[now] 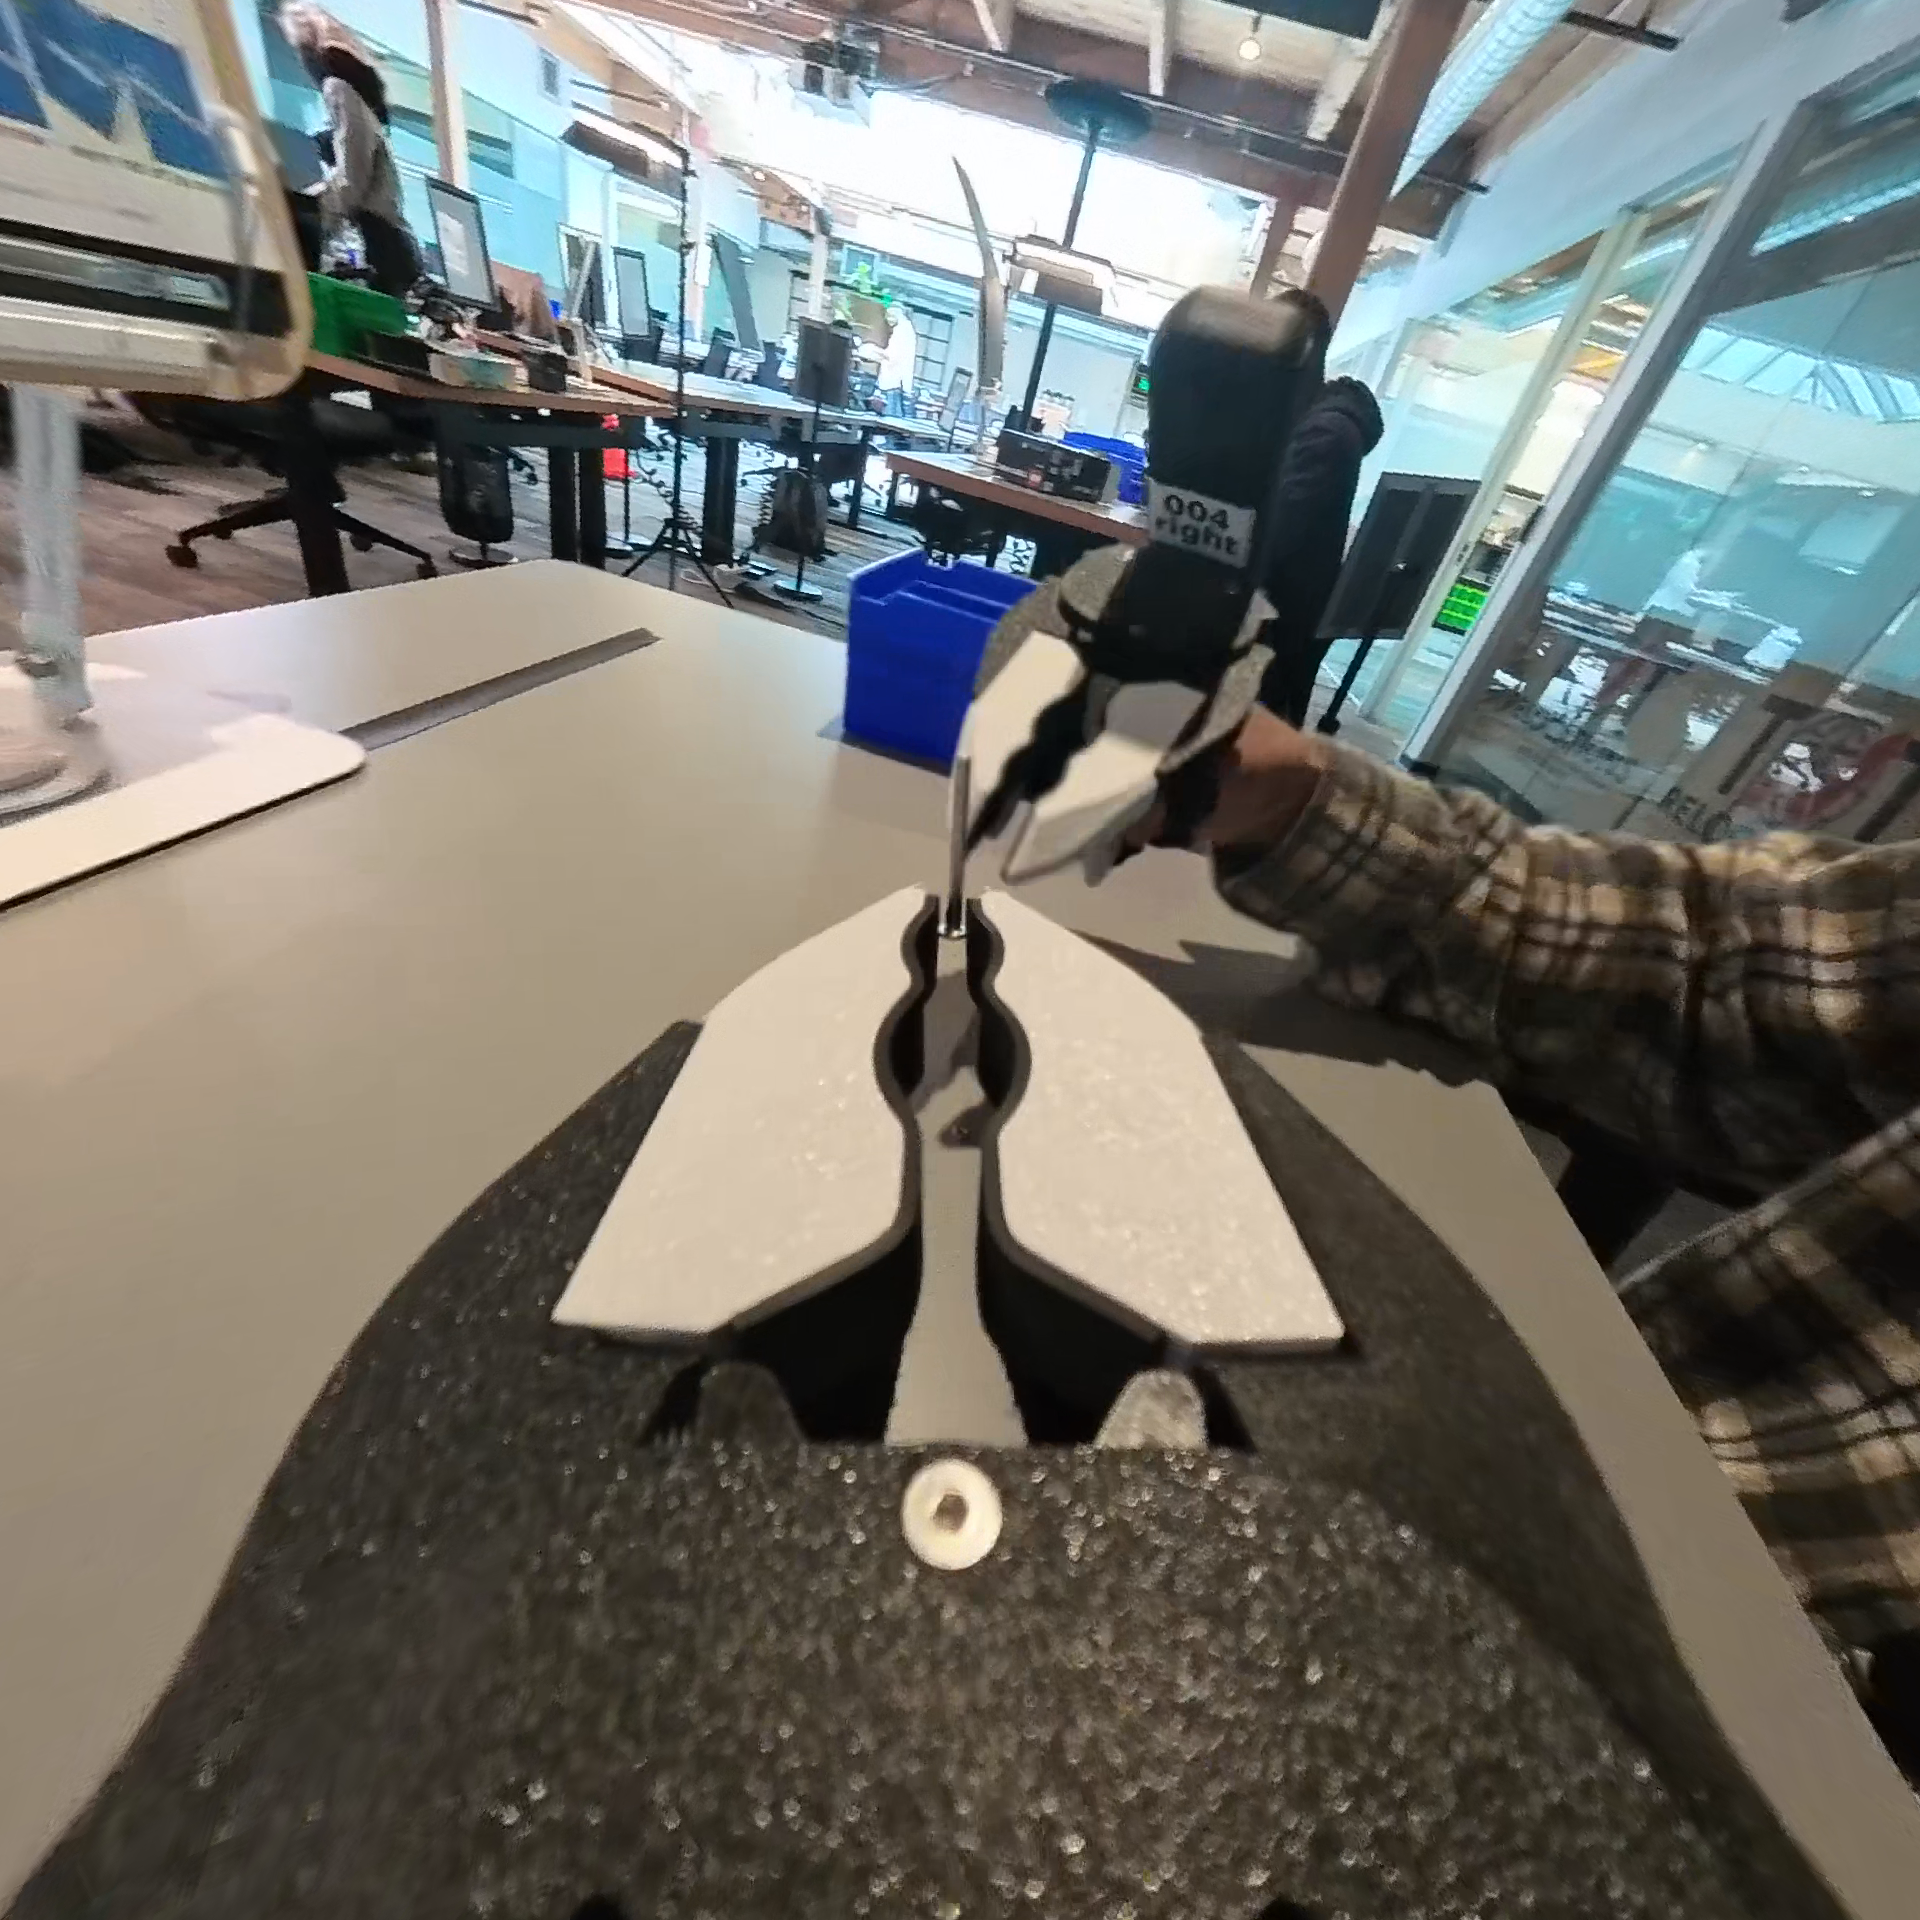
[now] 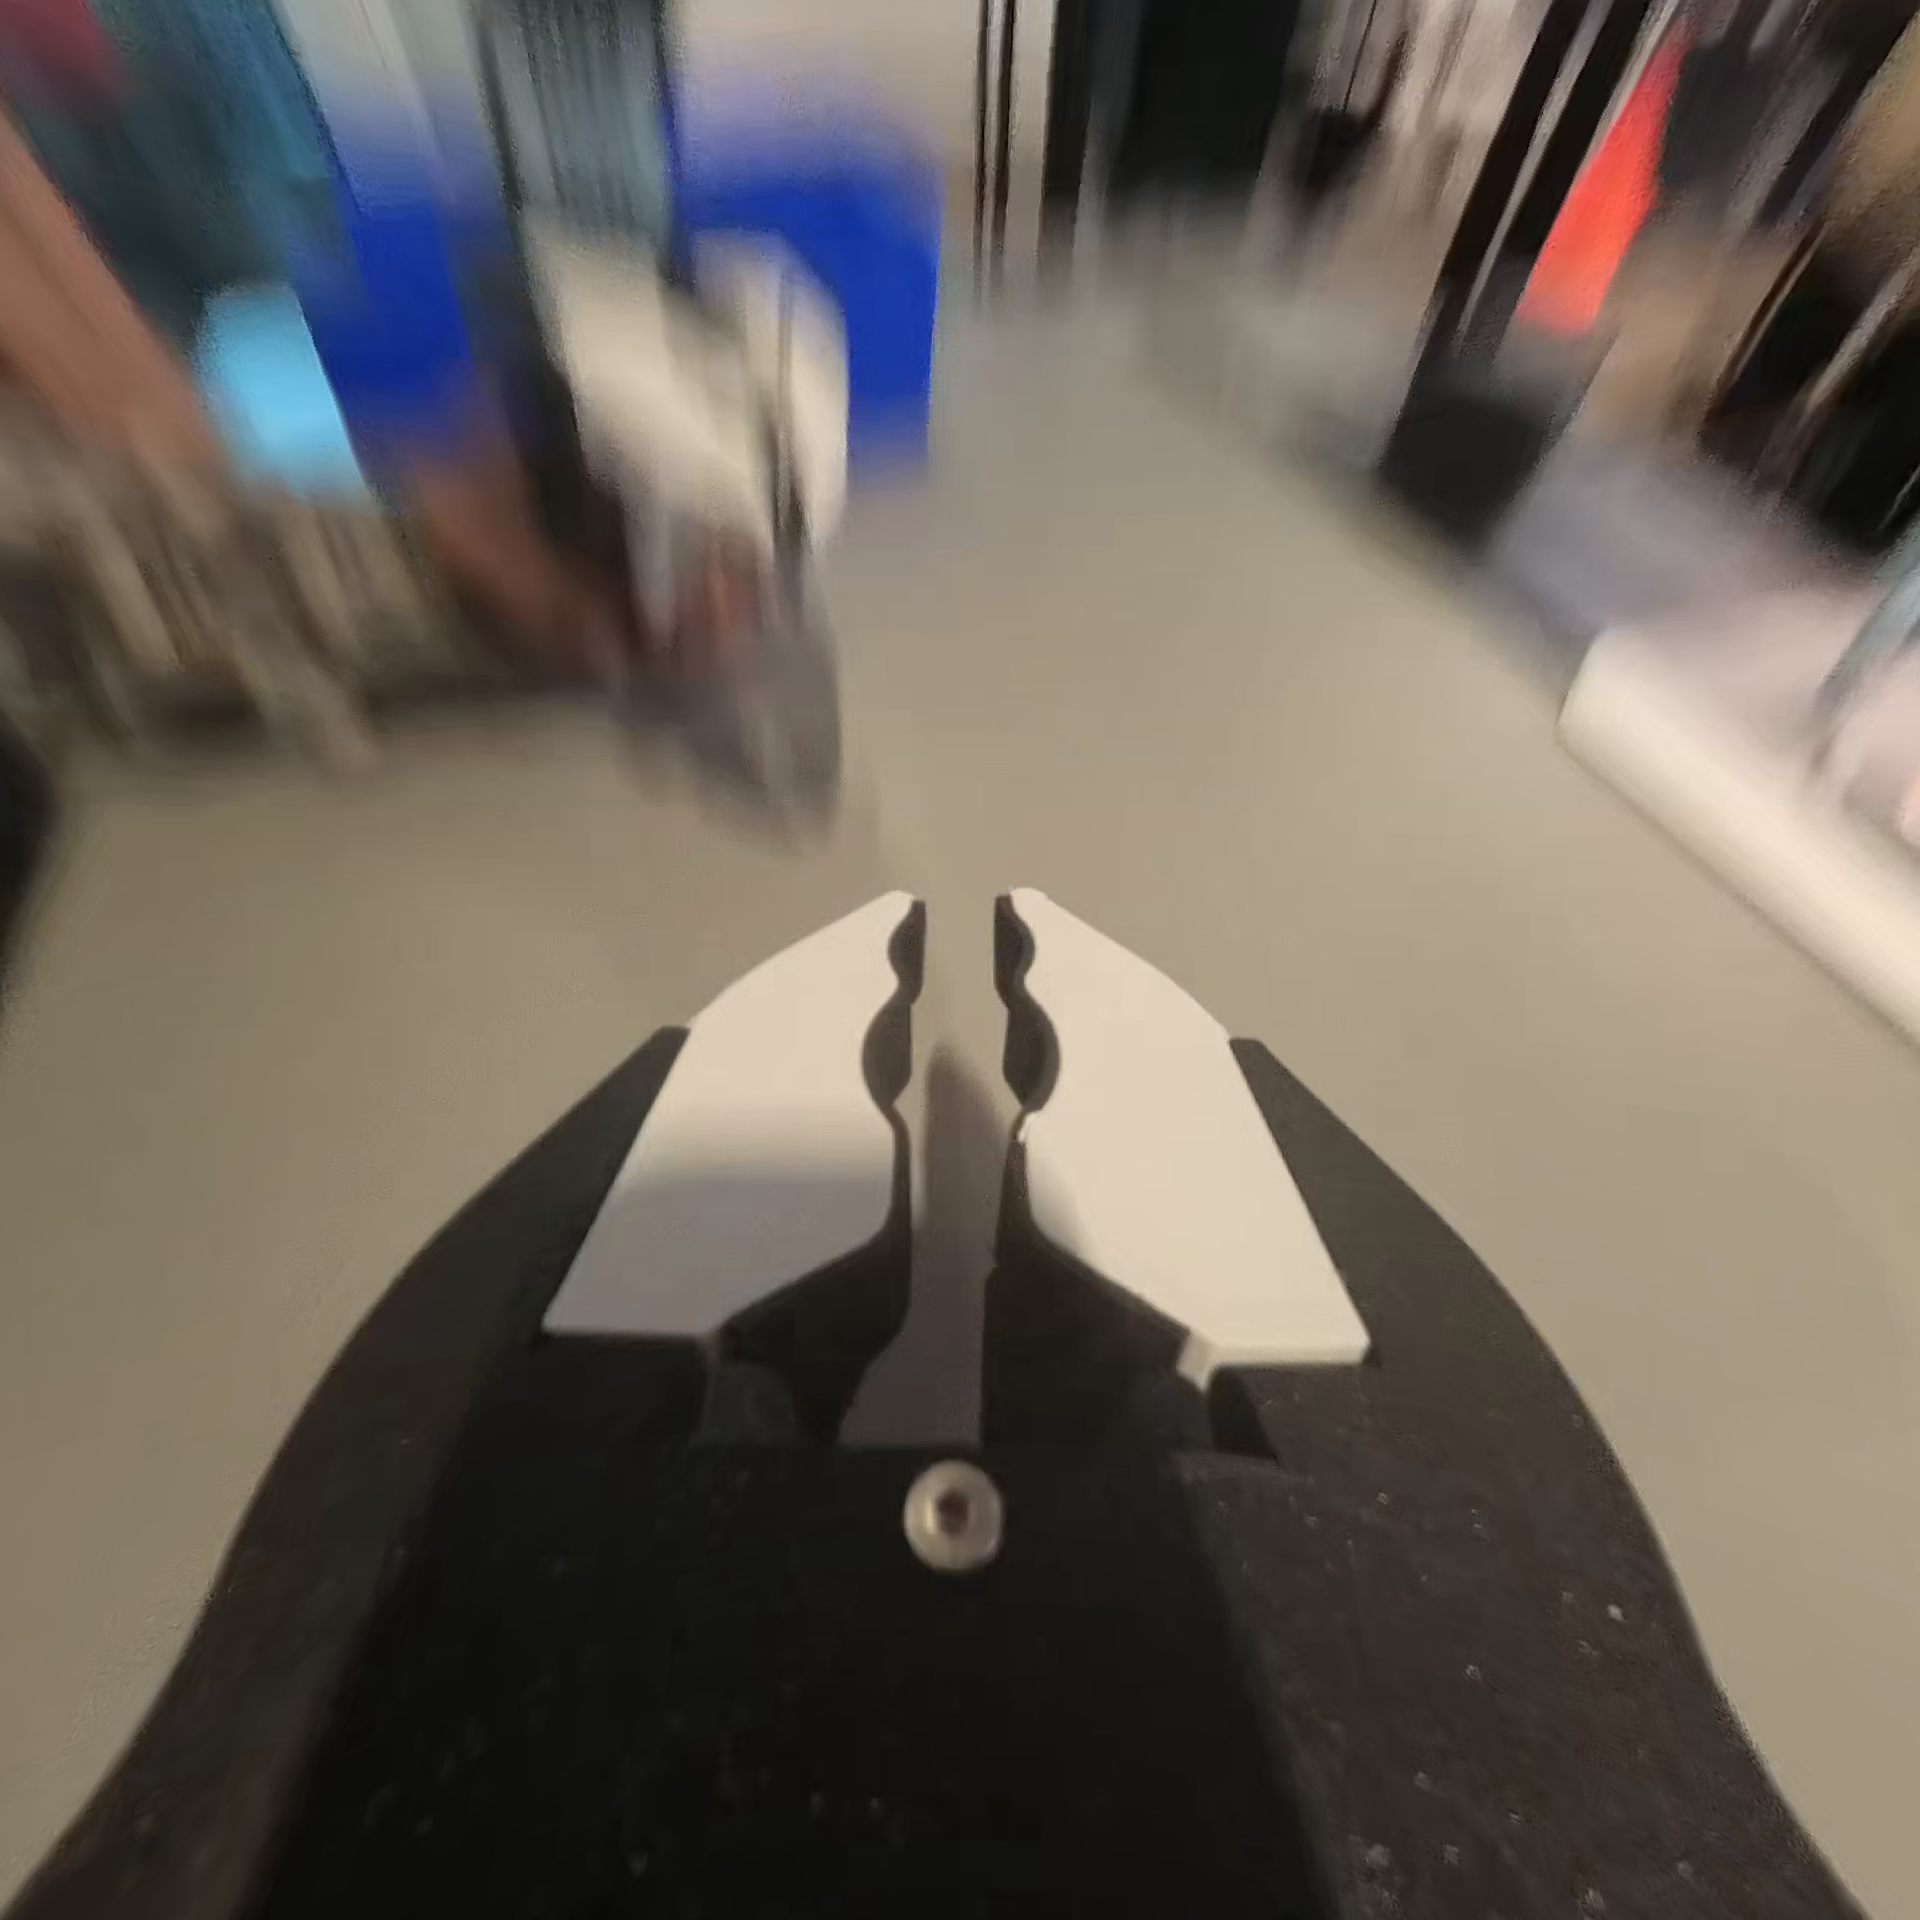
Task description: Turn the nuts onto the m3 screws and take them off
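M3 screw (image 1: pixel 954 847) stands upright above the grey table (image 1: pixel 416 935), its lower end pinched between the left gripper (image 1: pixel 951 914) tips (a nut seems to sit there, too small to confirm). Right gripper (image 2: pixel 958 906) narrowly parted, nothing between its fingers; its view is motion-blurred. Blue bin (image 1: pixel 914 665) behind.

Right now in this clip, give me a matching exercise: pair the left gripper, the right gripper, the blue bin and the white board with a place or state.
Things:
1. left gripper
2. right gripper
3. blue plastic bin
4. white flat board

States:
A. at the grey table's far edge
B. shut on a thin upright metal screw
C. lying flat, far left
D. fingers slightly apart, holding nothing

Pairs: 1-B, 2-D, 3-A, 4-C
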Available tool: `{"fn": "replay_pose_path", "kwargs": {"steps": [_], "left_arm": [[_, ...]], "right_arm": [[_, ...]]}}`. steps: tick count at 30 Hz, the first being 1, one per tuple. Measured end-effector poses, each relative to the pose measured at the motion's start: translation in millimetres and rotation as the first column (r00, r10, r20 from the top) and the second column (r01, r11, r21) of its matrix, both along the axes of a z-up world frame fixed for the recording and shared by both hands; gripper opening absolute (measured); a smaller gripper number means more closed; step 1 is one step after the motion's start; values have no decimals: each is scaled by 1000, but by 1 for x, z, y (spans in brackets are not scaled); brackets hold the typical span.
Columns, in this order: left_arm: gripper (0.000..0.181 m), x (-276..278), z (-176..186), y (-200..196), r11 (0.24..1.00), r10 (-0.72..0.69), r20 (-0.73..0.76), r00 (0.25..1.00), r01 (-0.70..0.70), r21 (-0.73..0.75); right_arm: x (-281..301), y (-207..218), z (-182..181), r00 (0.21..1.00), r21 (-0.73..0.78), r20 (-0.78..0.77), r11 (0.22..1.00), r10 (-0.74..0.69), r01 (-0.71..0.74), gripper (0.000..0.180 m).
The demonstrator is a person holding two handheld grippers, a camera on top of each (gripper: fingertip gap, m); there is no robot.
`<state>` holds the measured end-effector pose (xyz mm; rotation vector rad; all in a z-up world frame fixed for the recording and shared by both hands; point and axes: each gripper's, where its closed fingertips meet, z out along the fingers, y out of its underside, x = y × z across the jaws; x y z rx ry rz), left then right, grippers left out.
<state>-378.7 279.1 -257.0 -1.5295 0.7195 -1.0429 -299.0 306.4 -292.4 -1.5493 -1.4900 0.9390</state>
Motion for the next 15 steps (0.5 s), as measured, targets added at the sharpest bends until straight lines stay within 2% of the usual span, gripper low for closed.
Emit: {"fn": "replay_pose_path", "kwargs": {"steps": [4, 8, 10, 15], "left_arm": [[4, -8, -4, 7, 999, 42, -10, 999, -42, -4], [4, -15, -5, 10, 997, 75, -25, 997, -75, 8], [4, -19, -6, 12, 996, 84, -25, 996, -84, 7], [4, -25, -6, 15, 995, 98, -17, 995, -98, -1]], "right_arm": [[12, -12, -38, 936, 13, 342, 996, 83, -93, 14], [11, -23, -66, 782, 2, 598, 975, 178, -224, 16], [10, -25, -73, 705, -2, 680, 961, 204, -276, 17], [-1, -26, -80, 599, -25, 763, 937, 244, -349, 16]]}}
